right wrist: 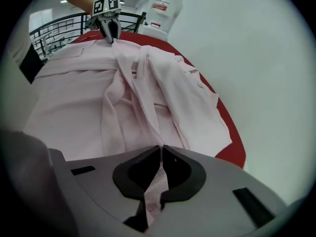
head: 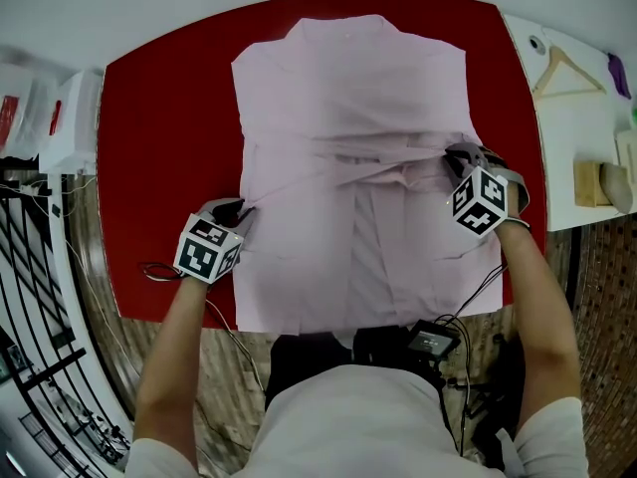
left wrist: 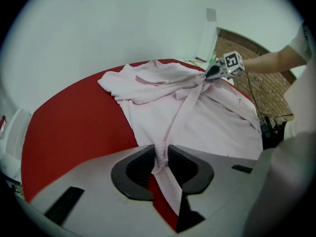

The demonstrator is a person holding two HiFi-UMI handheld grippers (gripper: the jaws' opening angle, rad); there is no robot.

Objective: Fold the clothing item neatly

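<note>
table: red top [head: 159,118] | wall: white [left wrist: 98,23] | floor: wood planks [head: 95,267] | black railing [right wrist: 59,26] | brick wall [left wrist: 256,78] | white shelf [head: 557,127], wooden hanger [head: 565,71]

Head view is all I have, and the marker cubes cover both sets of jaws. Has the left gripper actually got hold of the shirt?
Observer: Yes. In the left gripper view the left gripper has its jaws pinched on a bunched edge of the pink shirt.
Operator: And the right one?
Observer: In the right gripper view the right gripper is shut on a thin fold of the shirt that passes between its pads.
Operator: Anything stretched between them?
Observer: From the left gripper view, a narrow pulled band of cloth runs from the left jaws straight across to the right gripper.
</note>
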